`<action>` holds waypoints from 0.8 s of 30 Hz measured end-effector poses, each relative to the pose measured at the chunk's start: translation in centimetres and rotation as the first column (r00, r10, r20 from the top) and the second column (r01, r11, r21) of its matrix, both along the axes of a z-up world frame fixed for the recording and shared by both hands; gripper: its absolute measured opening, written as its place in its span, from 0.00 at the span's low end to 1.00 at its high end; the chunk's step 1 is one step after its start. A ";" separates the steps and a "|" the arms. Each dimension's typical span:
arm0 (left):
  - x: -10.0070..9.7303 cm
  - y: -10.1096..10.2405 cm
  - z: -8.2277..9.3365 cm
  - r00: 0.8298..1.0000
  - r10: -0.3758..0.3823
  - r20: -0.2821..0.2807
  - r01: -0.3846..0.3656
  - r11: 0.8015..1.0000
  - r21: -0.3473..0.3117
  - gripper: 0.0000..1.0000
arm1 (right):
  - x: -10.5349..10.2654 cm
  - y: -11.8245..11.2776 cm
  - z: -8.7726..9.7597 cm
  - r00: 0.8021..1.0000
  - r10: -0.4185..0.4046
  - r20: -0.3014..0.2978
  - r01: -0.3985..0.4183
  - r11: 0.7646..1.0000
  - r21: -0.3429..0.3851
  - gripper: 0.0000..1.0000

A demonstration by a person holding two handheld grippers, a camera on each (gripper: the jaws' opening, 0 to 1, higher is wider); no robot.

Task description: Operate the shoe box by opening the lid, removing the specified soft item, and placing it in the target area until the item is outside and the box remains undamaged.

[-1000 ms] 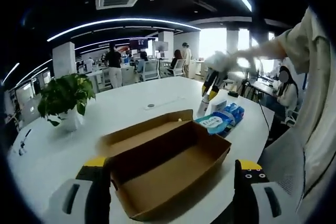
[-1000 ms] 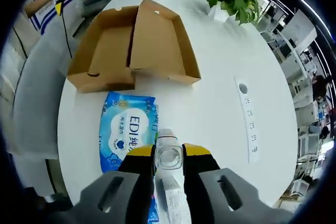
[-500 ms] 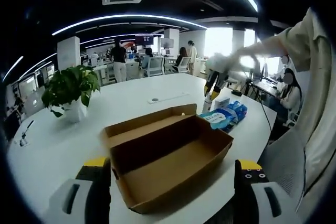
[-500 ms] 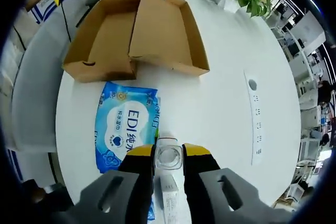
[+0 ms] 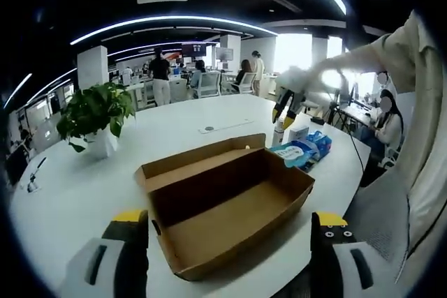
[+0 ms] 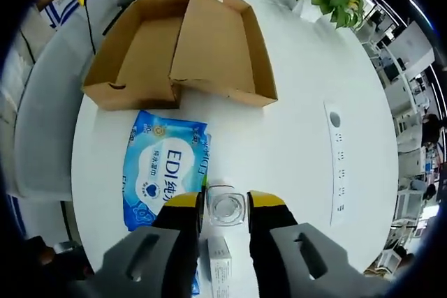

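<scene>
An open brown shoe box (image 5: 230,204) lies empty on the white table (image 5: 174,137), its lid (image 5: 199,162) folded back on the far side. My left gripper (image 5: 227,242) is open, its jaws wide apart just short of the box's near wall. Beyond the box lies a blue pack of wipes (image 5: 302,151). In the right gripper view the pack (image 6: 164,169) lies flat beside the box (image 6: 136,57). My right gripper (image 6: 225,209) is open, straddling the top of a small clear bottle (image 6: 227,207) with a thin gap on each side. That gripper (image 5: 285,109) hovers over the bottle (image 5: 279,134).
A white carton (image 6: 220,270) lies under my right gripper. A potted plant (image 5: 94,113) stands at the far left, and a white socket strip (image 6: 336,165) is set into the table. A person's sleeve (image 5: 412,137) fills the right side. Office desks and people stand far behind.
My right gripper's jaws have spread slightly off the clear bottle they were pinching. The left gripper stays open; both views have only shifted a little.
</scene>
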State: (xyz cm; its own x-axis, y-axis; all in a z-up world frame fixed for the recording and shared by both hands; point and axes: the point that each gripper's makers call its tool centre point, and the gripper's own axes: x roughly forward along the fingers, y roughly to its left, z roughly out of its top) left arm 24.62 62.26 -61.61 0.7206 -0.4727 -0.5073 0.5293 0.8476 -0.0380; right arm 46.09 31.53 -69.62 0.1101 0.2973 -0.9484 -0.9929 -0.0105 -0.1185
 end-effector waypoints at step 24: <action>1.1 4.7 -3.4 0.974 0.218 -0.060 -0.213 0.974 0.075 0.47 | 2.0 4.8 2.5 0.960 -0.274 -0.048 0.278 0.940 0.200 0.37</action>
State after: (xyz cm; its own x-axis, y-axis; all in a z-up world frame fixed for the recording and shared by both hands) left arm 25.71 66.96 -65.01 0.7648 -0.2730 -0.5835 0.3323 0.9432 -0.0057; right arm 48.05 36.30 -67.14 0.1972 0.4440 -0.8740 -0.9555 0.2866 -0.0700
